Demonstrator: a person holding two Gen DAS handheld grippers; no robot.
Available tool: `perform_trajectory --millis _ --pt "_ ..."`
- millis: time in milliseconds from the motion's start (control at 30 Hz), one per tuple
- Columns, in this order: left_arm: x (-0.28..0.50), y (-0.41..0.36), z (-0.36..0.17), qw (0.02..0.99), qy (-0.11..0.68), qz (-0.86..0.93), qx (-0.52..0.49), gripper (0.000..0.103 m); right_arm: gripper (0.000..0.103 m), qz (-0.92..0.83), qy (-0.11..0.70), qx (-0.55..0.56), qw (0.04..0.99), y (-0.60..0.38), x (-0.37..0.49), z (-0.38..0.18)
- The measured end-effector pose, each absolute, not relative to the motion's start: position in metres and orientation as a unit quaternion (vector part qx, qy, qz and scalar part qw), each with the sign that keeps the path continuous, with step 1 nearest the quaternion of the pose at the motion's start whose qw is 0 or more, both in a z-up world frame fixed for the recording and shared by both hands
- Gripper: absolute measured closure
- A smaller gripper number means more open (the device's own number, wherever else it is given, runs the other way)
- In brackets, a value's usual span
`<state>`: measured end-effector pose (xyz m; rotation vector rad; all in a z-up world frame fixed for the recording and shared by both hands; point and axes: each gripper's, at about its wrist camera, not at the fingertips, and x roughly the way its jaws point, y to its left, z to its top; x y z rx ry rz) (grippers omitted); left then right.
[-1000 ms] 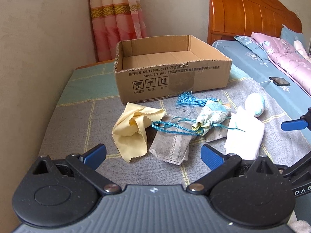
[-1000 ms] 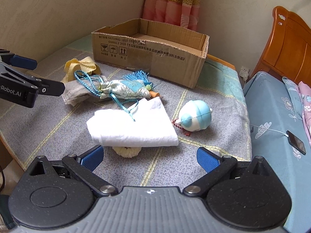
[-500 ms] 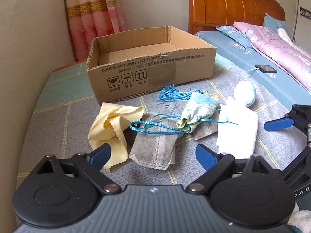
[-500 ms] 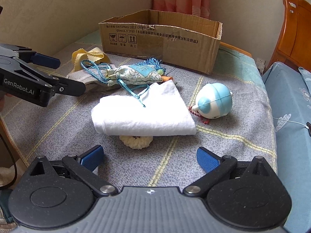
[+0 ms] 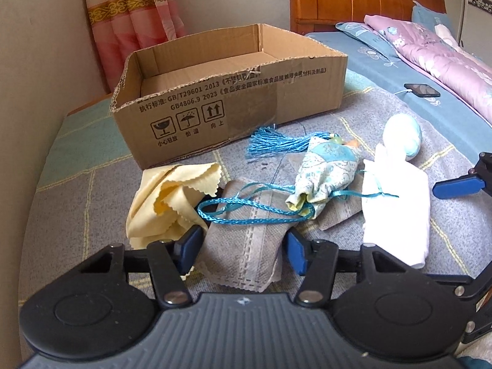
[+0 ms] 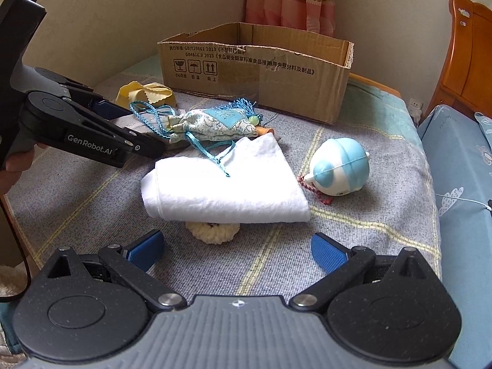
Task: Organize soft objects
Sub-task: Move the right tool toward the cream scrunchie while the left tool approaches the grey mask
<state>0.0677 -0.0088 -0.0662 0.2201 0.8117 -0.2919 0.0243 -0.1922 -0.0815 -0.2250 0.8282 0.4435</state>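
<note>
Soft objects: your pile lies on the grey checked blanket [image 6: 353, 233], on the near side of the cardboard box [image 5: 233, 104].
Grey mask: the grey non-woven piece [image 5: 246, 246] lies nearest your left gripper [image 5: 243, 246], its near end between the two blue pads.
Left gripper: your jaws stand partly open on either side of that mask; you cannot tell from either view whether the pads touch it, and they have not closed on it.
Yellow cloth: crumpled [image 5: 169, 203], just left of the mask, touching it and close to your left pad.
Pouch: the blue patterned drawstring pouch [image 5: 326, 175] lies across the far part of the mask, its braided cord [image 5: 246, 212] looped over the mask and its tassel [image 5: 270, 144] pointing toward the box.
White towel: folded [image 6: 224, 181], right of the pouch, with a thin blue ribbon end lying on it.
Scrunchie: a cream fuzzy ring [image 6: 213, 230] peeks out from under the near edge of the towel.
Round toy: the blue-and-white ball-shaped toy [image 6: 341, 169] sits right of the towel, apart from it.
Right gripper: yours [image 6: 236, 250] hangs wide open and holds nothing, just near of the scrunchie and towel.
Box: open-topped, at the far side; what you can see of its inside is bare cardboard.
</note>
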Motion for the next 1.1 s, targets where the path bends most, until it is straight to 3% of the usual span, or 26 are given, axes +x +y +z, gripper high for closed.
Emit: perform_trajectory --millis 67,133,467,833,1100 --pt "0.067 -0.007 -0.065 0.902 0.393 -0.144 0.107 0.056 0.0 0.212 0.397 -0.107 0.886 -0.192 0.024 -0.082" --pt "0.065 -0.004 -0.063 0.9 0.397 -0.151 0.101 0.07 0.0 0.211 0.396 -0.107 0.887 -0.191 0.023 -0.082" --pt "0.033 0.009 -0.059 0.887 0.422 -0.165 0.084 0.072 0.0 0.207 0.397 -0.107 0.888 -0.191 0.022 -0.081" --pt "0.038 0.005 -0.067 0.891 0.412 -0.164 0.094 0.044 0.0 0.213 0.394 -0.107 0.887 -0.191 0.017 -0.08" --pt "0.042 0.003 -0.068 0.893 0.411 -0.167 0.08 0.043 0.0 0.236 0.389 -0.104 0.884 -0.185 0.015 -0.08"
